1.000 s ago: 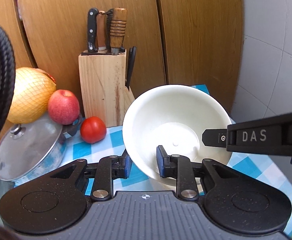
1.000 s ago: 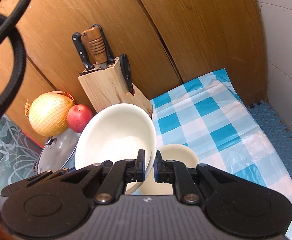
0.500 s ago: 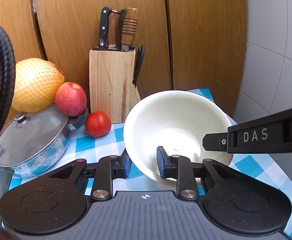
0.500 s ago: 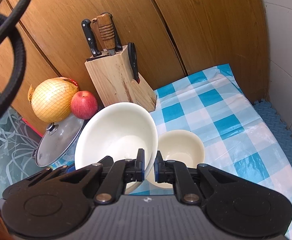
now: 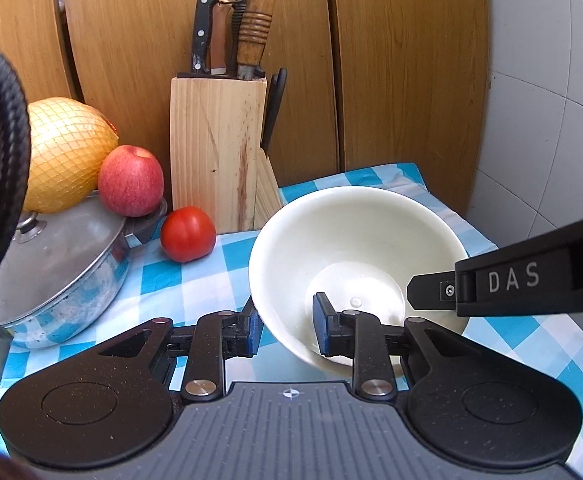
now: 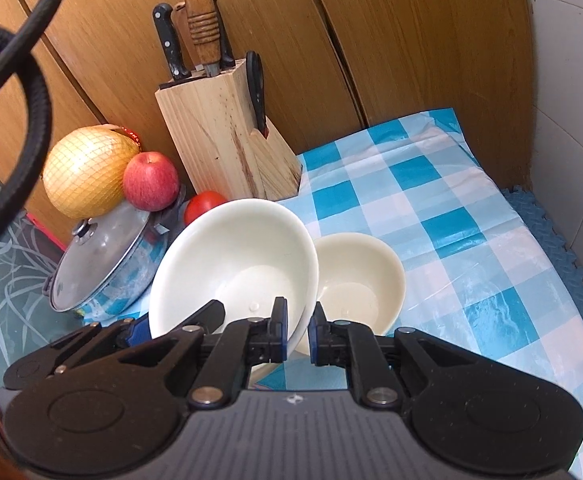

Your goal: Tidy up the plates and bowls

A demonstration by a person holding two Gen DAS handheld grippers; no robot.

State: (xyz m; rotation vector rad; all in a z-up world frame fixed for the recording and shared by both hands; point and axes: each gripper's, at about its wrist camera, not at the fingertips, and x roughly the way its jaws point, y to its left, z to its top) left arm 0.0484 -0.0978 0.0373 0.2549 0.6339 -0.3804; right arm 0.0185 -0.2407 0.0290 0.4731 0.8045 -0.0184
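A large cream bowl (image 5: 355,240) hangs tilted just above the blue checked cloth (image 5: 195,280), held from both sides. My left gripper (image 5: 286,326) is shut on its near wall, one pad inside and one outside. My right gripper (image 6: 297,332) is shut on the large bowl's (image 6: 231,264) right rim. One right finger (image 5: 431,292) reaches in from the right in the left wrist view. A smaller cream bowl (image 6: 363,276) stands on the cloth just right of the large one, its left edge hidden behind it.
A wooden knife block (image 5: 215,152) stands at the back against wooden doors. Left of it are a tomato (image 5: 187,234), a lidded steel pot (image 5: 51,264), an apple (image 5: 130,180) and a netted pomelo (image 5: 67,156). A blue foam mat (image 6: 551,248) and tiled wall bound the right.
Both grippers have sunk a little with the large bowl still in their grip. The small bowl now shows more fully to its right.
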